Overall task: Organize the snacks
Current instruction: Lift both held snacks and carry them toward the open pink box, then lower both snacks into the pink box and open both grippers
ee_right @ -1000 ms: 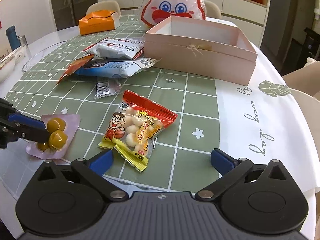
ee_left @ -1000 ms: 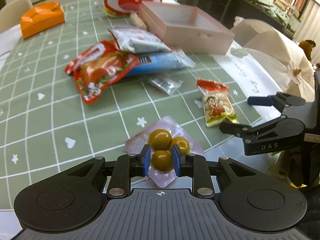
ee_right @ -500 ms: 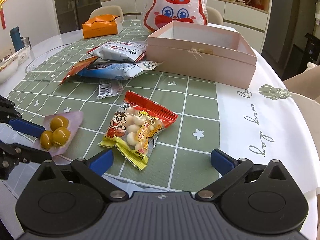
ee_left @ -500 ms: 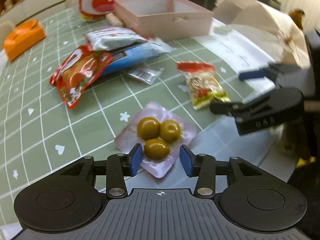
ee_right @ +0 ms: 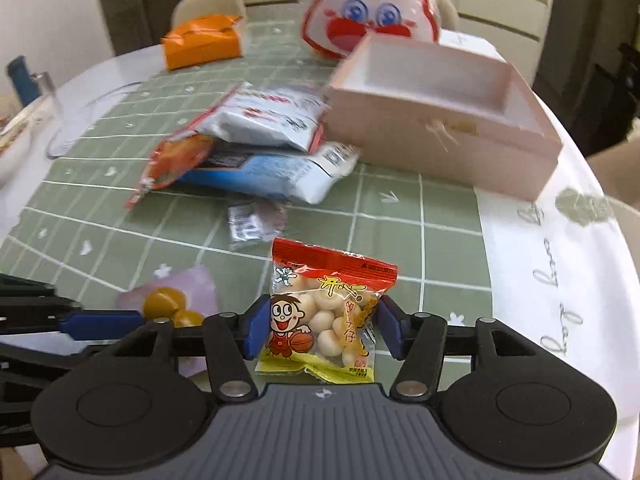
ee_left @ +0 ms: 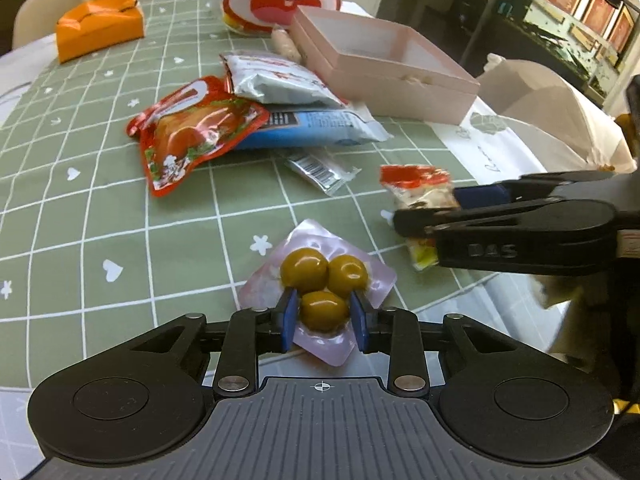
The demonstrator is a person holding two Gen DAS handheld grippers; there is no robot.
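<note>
Low forward wrist views, shared tabletop [ee_left: 80, 208]

Left hand-held gripper [ee_left: 323, 318] nearly closed; right hand-held gripper [ee_right: 320, 330] part-closed.

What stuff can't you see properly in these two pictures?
- Inside of the pink box: its own walls hide the floor in both views.
- Cookie bag: in the left view the right hand-held gripper covers its lower half.
- Blue packet: in the right view it is blurred and under other packets.
- Olive pack: in the right view the left hand-held gripper partly blocks it.
</note>
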